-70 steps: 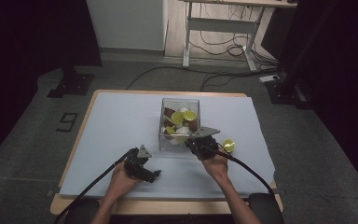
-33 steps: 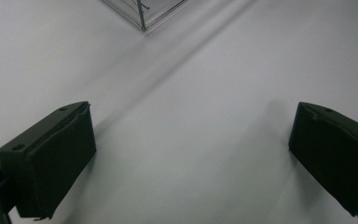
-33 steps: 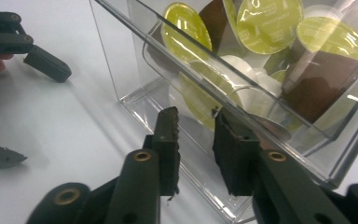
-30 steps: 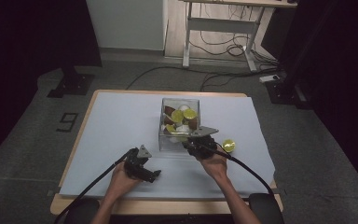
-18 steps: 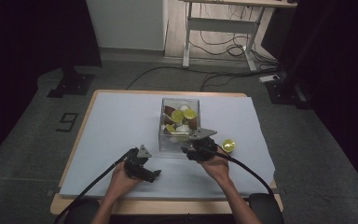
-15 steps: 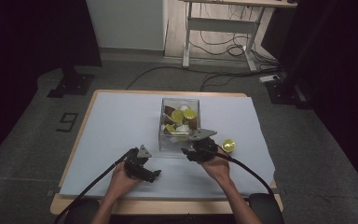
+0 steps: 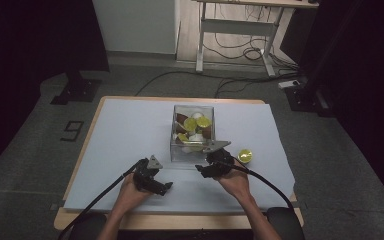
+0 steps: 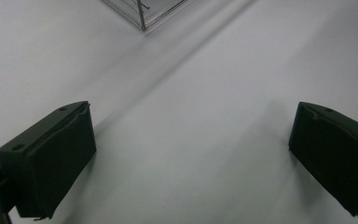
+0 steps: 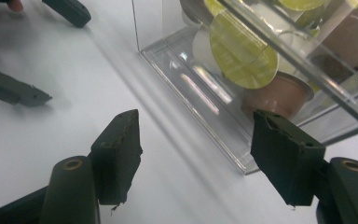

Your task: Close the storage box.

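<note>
The right tool (image 7: 203,170) is hovering just near the clear box (image 7: 192,131), which is sitting at the middle of the tabletop (image 7: 125,125). Its jaws have just been opening and are standing apart with nothing between them; in the right gripper view (image 9: 193,140) they are framing the box's near bottom corner (image 9: 242,163) without touching it. Inside the box, yellow-lidded capsules (image 9: 243,50) and brown ones (image 9: 279,95) are lying in a loose pile against the wall. One more yellow capsule (image 7: 245,155) is resting on the tabletop, just right of the box and beside the right hand (image 7: 236,181). The left tool (image 7: 166,187) is waiting low over the bare tabletop, left of and nearer than the box, its jaws spread wide and empty in the left gripper view (image 8: 191,154).
</note>
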